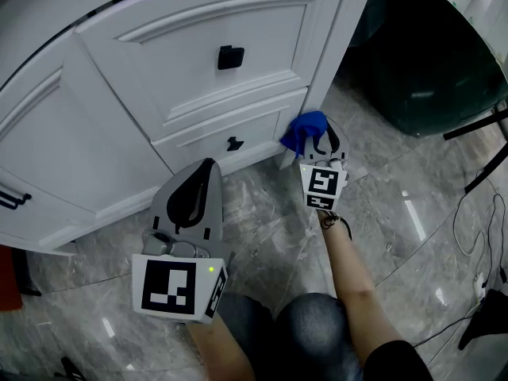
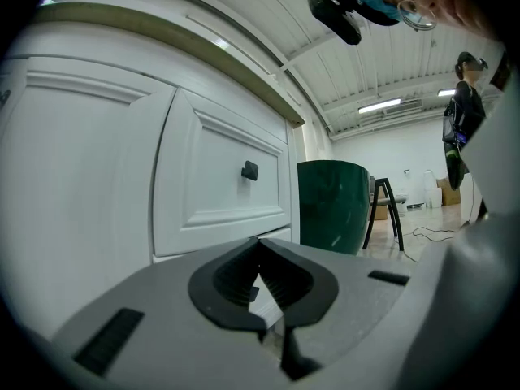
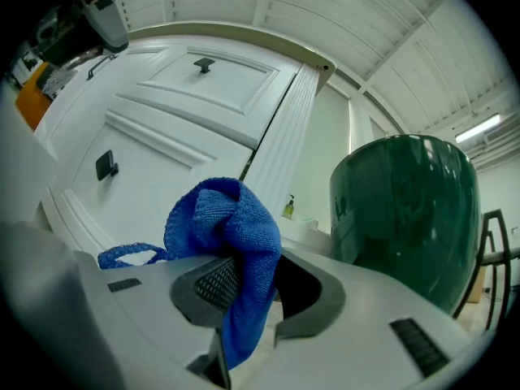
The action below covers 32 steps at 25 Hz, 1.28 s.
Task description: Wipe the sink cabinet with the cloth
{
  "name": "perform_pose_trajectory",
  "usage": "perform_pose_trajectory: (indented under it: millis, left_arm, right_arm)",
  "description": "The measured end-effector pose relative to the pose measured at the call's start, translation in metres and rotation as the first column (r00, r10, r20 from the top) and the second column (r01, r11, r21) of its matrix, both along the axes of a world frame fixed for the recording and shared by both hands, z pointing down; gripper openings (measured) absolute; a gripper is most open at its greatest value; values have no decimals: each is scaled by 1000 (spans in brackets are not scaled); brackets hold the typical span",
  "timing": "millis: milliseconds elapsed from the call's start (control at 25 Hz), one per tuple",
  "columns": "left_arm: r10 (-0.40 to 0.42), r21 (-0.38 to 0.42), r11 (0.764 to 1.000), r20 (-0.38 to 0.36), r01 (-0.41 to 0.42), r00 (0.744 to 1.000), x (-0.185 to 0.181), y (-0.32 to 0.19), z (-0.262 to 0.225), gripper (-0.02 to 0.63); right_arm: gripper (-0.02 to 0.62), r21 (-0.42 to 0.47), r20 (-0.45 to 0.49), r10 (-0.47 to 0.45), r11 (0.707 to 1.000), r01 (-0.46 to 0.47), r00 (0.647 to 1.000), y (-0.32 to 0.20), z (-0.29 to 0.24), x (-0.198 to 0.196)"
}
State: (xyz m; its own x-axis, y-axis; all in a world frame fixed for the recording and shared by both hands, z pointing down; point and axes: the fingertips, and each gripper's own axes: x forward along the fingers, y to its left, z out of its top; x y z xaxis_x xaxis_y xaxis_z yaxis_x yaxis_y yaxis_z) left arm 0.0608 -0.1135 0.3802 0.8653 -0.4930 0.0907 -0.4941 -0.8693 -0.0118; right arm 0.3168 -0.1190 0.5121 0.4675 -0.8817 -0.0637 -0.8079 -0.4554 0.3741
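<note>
The white sink cabinet [image 1: 159, 94] fills the upper left of the head view, with black pulls on its drawer fronts. My right gripper [image 1: 313, 145] is shut on a blue cloth [image 1: 304, 129] and presses it against the cabinet's lower right corner, by the fluted post. In the right gripper view the blue cloth [image 3: 231, 234] bulges out from between the jaws toward the cabinet [image 3: 187, 120]. My left gripper [image 1: 198, 182] hangs low before the bottom drawer, shut with nothing held; in its own view the jaws meet at the tip [image 2: 260, 246].
A dark green bin [image 1: 429, 70] stands to the right of the cabinet, also seen as the bin [image 3: 402, 218]. A black stand's leg [image 1: 484, 125] and cables [image 1: 476, 228] lie at the right on the grey marble floor [image 1: 262, 244]. A person's knees are at the bottom.
</note>
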Motion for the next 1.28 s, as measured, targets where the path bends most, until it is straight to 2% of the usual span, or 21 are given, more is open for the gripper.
perform_pose_trajectory:
  millis: [200,440,680,920,1000,1160,1200,1280]
  left_arm:
    - [-2,-6,1000,5,2,1000,1,-3,4,0]
    - [10,-13,1000,20,-9,1000,7,-4,11,0]
    - [-3,-11,1000,38,4,999,2,-10,16,0]
    - [-8,-4,1000,65,8,998,-4,-13,21,0]
    - [-5,-9,1000,59,5,998,-6,-13,20,0]
    - [11,-29,1000,22,-10,1000,-9,-11,17,0]
    - [10,-30,1000,22,-10,1000,-10,-11,17,0]
    - [3,-28,1000,28,-2,1000,-14,-12,17,0]
  right_arm:
    - [114,-135,65,10,991,-2,998,-3,50,5]
    - [114,-184,115,3,983,19,993,-5,80,6]
    - [114,-305,238,32,951,44,971,-5,137,10]
    - [114,-358,266,45,932,55,963,-7,164,11]
    - [114,-398,310,55,914,77,949,-8,180,11]
    - [115,-524,418,89,837,160,904,-8,217,11]
    - [115,-540,422,94,825,167,902,-8,221,12]
    - [115,-546,433,102,820,171,896,-7,227,11]
